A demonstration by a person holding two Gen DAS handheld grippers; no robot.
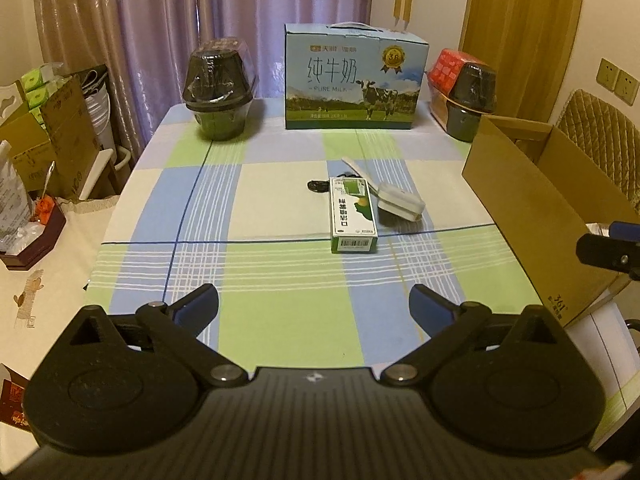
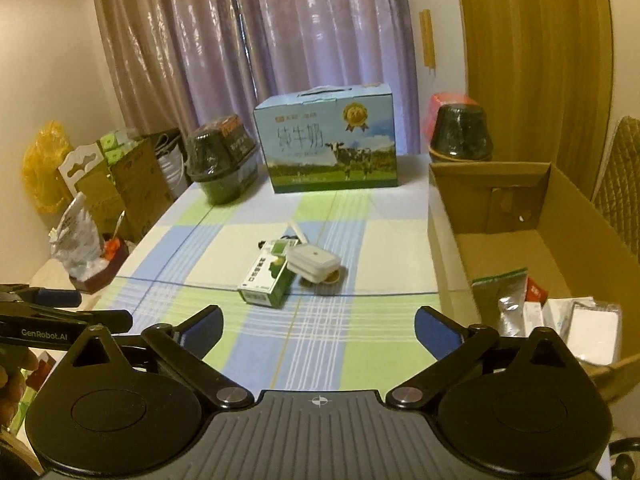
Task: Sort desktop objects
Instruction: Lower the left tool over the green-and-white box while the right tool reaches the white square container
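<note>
Where purple curtains (image 1: 208, 20) hang behind it, a table (image 1: 280, 312) in a checked cloth carries a milk carton (image 1: 354, 78), an open cardboard box (image 2: 520, 240) at its right edge, and a green medicine box (image 1: 352, 214) touching a white case (image 1: 400, 202) mid-table. Left gripper (image 1: 314, 306) and right gripper (image 2: 318, 326) hover spread wide, empty.

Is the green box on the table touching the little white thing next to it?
Cannot tell. In the left wrist view the green box and white case look barely apart; in the right wrist view they overlap.
</note>
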